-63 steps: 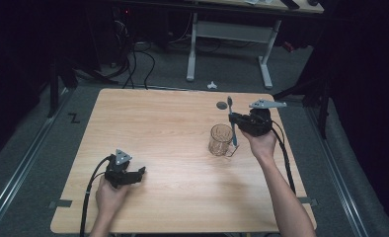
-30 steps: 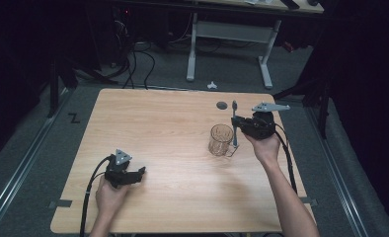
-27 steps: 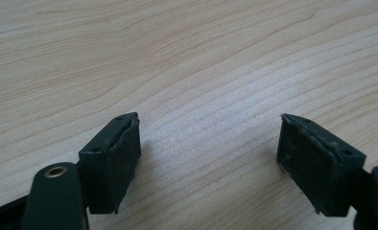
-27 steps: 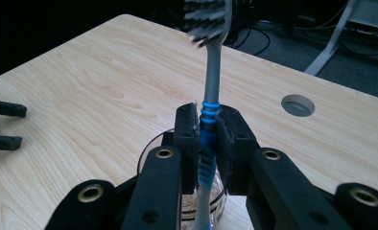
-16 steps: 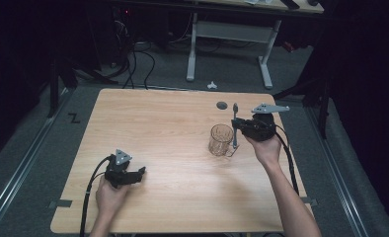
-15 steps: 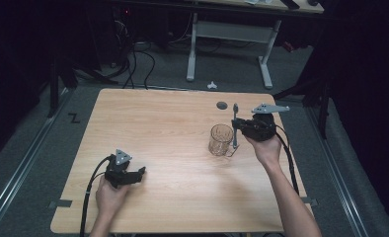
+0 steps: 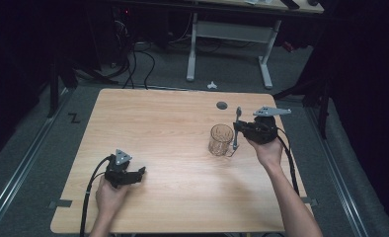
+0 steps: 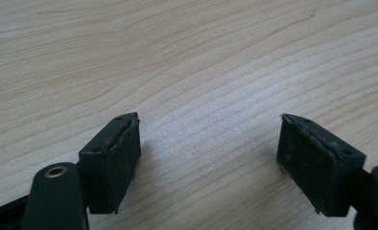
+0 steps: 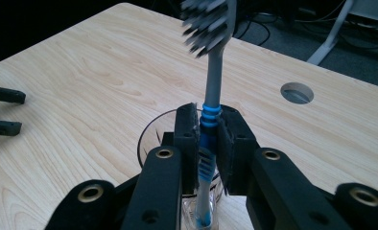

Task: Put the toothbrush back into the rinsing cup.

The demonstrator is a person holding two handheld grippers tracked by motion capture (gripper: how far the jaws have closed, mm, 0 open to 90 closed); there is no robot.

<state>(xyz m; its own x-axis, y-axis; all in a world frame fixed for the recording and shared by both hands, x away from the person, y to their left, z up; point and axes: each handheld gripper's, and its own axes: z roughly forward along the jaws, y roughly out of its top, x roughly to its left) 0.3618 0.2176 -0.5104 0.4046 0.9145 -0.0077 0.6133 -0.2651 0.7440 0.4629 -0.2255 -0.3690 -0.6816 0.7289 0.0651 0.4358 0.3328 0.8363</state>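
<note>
A clear glass cup [image 7: 220,139] stands right of the table's middle. My right gripper [image 7: 238,131] is just to its right, shut on a grey and blue toothbrush [image 7: 236,129] that it holds upright with the bristles on top. In the right gripper view the jaws clamp the blue part of the toothbrush [image 9: 211,96], and the glass cup [image 9: 148,136] sits right behind them. The handle's lower end is down at the cup's wall; I cannot tell whether it is inside. My left gripper [image 7: 140,173] rests open near the front left, and its jaws [image 8: 208,158] hold nothing over bare wood.
The wooden table [image 7: 163,123] has a round cable hole [image 7: 221,105] behind the cup. A cable trails from each gripper toward the front edge. Beyond the table are a dark floor, desk legs and cables. The left gripper [image 9: 4,111] shows far off in the right gripper view.
My right gripper has shifted slightly right and down with the toothbrush, staying beside the cup. The left gripper has not moved.
</note>
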